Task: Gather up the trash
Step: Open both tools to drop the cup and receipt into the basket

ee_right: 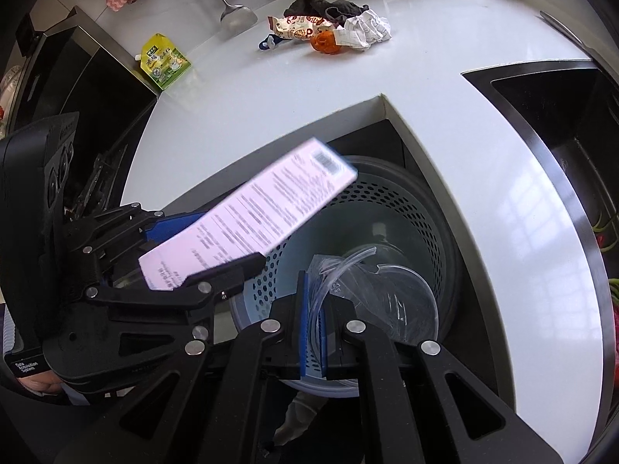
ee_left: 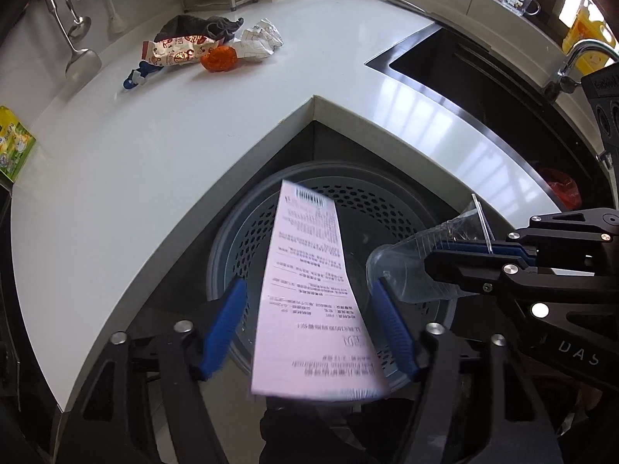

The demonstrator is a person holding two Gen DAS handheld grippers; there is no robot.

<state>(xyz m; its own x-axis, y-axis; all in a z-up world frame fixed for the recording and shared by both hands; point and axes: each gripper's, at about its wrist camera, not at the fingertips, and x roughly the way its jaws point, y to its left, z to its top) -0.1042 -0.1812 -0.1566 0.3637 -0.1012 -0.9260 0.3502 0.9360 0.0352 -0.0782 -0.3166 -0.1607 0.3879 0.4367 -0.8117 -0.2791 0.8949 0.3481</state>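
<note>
Working over the white table (ee_left: 162, 162), I have the perforated bin (ee_left: 387, 201) below its near corner. My left gripper (ee_left: 309, 328) fingers stand wide, the pink receipt (ee_left: 309, 294) loose between them, probably dropping. My right gripper (ee_right: 314, 332) pinches the clear plastic cup (ee_right: 387, 294) narrowly; letting it go comes next, then the far wrappers (ee_left: 185, 50).

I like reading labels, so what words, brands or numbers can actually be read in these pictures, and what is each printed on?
"DAS": white letters on the black body of the right gripper.
"Data Acquisition System": small white label on the left gripper.
Receipt: a barcode and lines of print, too blurred to read.
Snack wrapper on the counter: red printing, too small to read.
Green and yellow pouch: printing too small to read.
</note>
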